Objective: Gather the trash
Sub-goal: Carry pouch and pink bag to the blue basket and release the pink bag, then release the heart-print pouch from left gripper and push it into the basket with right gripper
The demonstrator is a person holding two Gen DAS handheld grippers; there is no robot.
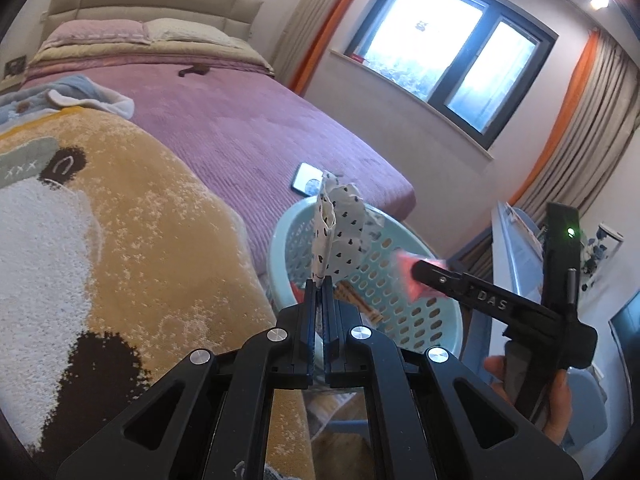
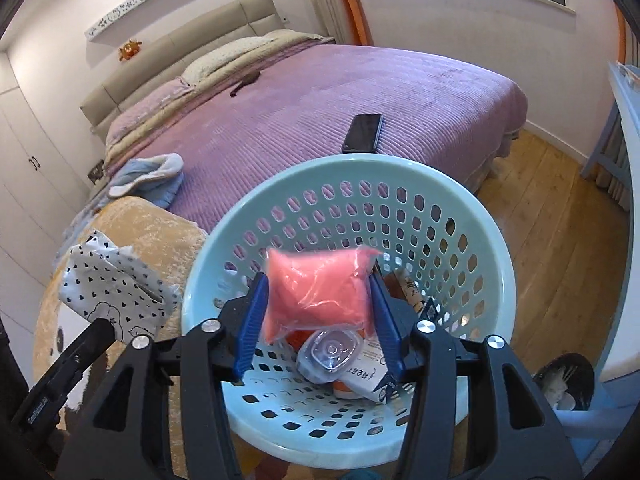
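The right gripper (image 2: pixel 318 312) hangs over a pale green basket (image 2: pixel 496 248), a pink plastic packet (image 2: pixel 316 292) between its parted blue jaws; whether the pads press it is unclear. The packet looks light, soft and slippery, best pinched across its middle. Beside the rim, the left gripper (image 1: pixel 319 280) clamps a heart-printed paper wrapper (image 1: pixel 340 232), thin and crushable. Beyond lies a purple bed (image 2: pixel 320 92) with a phone (image 2: pixel 363 133).
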